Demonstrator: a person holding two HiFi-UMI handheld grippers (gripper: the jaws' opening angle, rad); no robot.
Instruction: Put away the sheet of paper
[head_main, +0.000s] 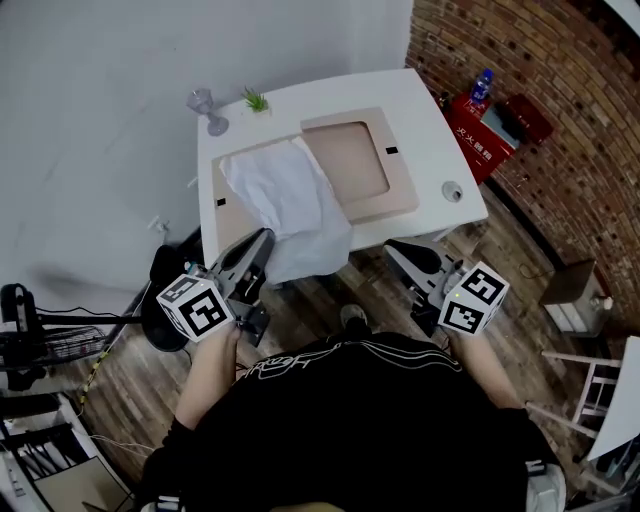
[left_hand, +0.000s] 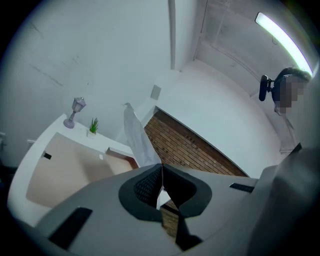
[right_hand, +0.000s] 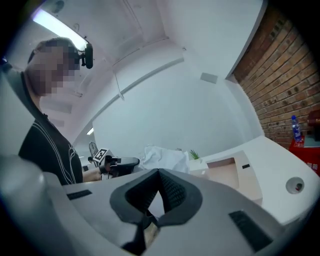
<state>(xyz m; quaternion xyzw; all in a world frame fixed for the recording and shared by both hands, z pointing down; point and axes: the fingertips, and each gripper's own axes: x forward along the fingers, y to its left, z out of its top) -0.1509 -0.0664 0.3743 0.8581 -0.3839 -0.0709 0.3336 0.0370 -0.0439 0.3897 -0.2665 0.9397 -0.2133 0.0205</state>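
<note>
Left gripper (head_main: 262, 240) clamped shut on the sheet of paper (head_main: 290, 205) at the near edge of the counter (head_main: 440, 140).

Lies crumpled over the left half of the counter, just beside the tan mat (head_main: 352, 162) on its right, near end hanging past the near edge. Long axis far-to-near, slanting slightly rightward toward the person, roughly in line with the left gripper, which pinches it near the near-left corner. Shows in the left gripper view as a thin white strip rising straight out of the closed tips. Right gripper (head_main: 392, 248) jaws together on nothing, off the near edge toward the right, apart from the sheet. Left side clearly the nearer; next move probably a lift or pull along that long axis.
</note>
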